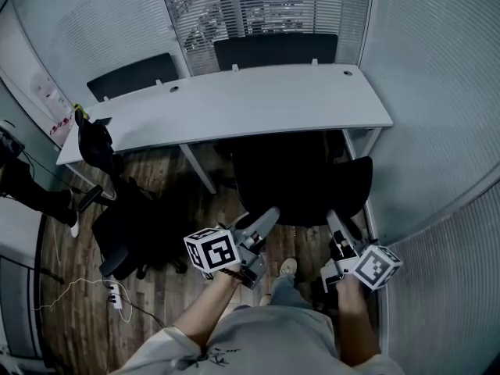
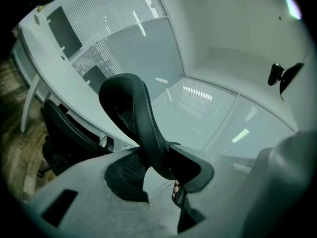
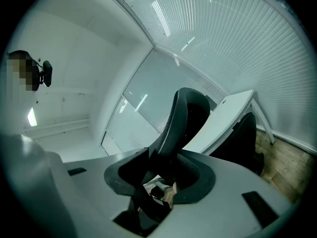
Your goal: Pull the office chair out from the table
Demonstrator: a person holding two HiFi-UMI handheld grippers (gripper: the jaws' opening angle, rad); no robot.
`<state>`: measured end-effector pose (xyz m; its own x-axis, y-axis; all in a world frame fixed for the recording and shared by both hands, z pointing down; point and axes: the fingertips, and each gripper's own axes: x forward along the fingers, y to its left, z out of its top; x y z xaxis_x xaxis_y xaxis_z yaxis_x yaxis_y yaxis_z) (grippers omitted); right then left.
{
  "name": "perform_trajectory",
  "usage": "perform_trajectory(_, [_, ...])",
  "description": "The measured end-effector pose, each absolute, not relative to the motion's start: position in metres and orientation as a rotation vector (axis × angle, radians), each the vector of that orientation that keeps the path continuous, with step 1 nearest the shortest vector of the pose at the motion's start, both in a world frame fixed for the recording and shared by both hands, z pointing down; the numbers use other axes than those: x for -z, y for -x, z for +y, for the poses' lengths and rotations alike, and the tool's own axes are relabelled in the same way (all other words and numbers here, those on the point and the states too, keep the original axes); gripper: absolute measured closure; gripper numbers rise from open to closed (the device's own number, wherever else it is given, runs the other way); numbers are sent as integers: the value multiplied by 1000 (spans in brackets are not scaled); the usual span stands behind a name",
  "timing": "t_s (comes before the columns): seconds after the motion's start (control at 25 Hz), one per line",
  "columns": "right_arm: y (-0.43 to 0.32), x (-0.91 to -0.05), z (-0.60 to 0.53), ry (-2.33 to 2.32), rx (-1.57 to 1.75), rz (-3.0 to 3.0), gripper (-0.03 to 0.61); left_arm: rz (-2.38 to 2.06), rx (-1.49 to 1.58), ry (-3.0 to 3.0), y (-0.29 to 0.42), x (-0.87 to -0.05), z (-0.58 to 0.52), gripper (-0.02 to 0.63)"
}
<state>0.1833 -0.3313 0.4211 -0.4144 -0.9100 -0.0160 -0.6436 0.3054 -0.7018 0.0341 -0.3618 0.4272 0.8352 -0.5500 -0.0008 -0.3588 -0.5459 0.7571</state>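
1. Person's forearms [image 1: 205,309], one behind each tool, with a shoe [image 1: 287,268] on the wood floor [image 1: 156,283] between them.
2. Left tongs [image 1: 262,219] [image 2: 158,170]: clenched on the left edge of the office chair's backrest. The marker cube sits at their near end.
3. Right tongs [image 1: 337,226] [image 3: 166,175]: clenched on the right edge of the same backrest.
4. Office chair [image 1: 301,182] [image 2: 129,103] [image 3: 190,113]: black with a mesh back, which is turned toward the person. It stands just near of the bench's right half, its far part at the bench's near edge.
5. Second black chair [image 1: 125,233]: on the floor to the left, well apart from item 4. A power strip [image 1: 115,294] with a pale cable lies near it.
6. Bench [image 1: 234,100]: white and long, with a curved near edge. A black bundle [image 1: 94,141] hangs at its left end.
7. Left far chair [image 1: 133,75] and right far chair [image 1: 275,51]: black, standing beyond the bench's far edge.
8. Window blinds [image 1: 234,10]: farthest, behind the far chairs.
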Motion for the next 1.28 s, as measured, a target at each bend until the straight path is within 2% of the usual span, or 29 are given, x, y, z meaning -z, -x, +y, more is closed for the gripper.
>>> perform_trajectory(1.28, [-172, -419, -213, 1415, 781, 2138, 437, -585, 253, -2242, -25, -427, -245, 475])
